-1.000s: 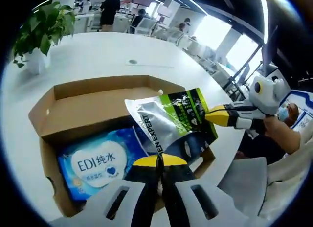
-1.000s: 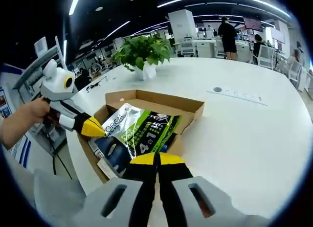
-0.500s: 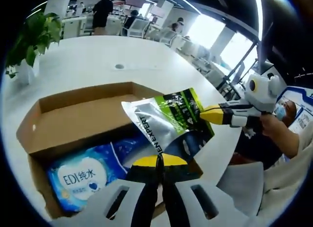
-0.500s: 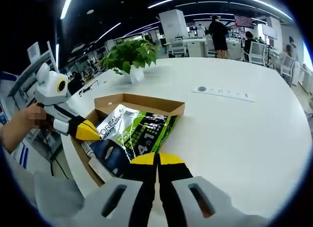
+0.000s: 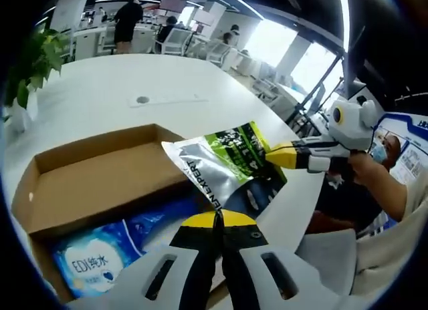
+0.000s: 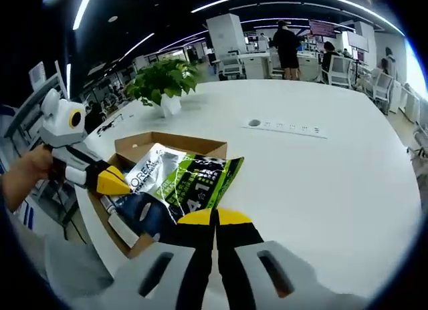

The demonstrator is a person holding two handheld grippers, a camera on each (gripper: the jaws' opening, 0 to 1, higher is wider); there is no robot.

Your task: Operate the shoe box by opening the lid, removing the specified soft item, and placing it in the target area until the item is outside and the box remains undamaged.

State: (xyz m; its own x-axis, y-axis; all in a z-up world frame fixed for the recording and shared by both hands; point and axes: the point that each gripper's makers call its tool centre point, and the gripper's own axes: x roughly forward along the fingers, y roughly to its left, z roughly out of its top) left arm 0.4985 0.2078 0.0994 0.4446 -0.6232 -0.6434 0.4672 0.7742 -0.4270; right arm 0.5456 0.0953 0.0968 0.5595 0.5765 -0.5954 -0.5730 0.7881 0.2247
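1. Left gripper [image 5: 215, 220]: in its own view the yellow-tipped jaws are pressed together at the lower edge of the pouch [image 5: 227, 164]. They appear to pinch that edge, though the contact itself is hidden behind the tips, so I cannot confirm it.
2. Right gripper [image 6: 214, 218]: its jaws likewise meet at the near edge of the pouch. In the left gripper view the same tool enters from the right, with its yellow tips closed on the pouch's far corner.
3. The pouch, the soft item of the task, is a silver, green and black sachet. It hangs stretched between the two grippers, above the box and clear of its floor. A hold at two opposite edges keeps a limp pack flat and stops it dragging on the cardboard.
4. Shoe box [image 5: 100, 173]: the lid is off or folded away and the interior is exposed. It sits near the counter's edge, and no wall shows damage. A blue wipes pack [image 5: 93, 260] lies inside at the near end.
5. Counter [image 6: 321, 183]: bare white surface lies beyond the box, a likely set-down area.
6. Potted plant [image 6: 164, 83]: it stands well apart, behind the box.
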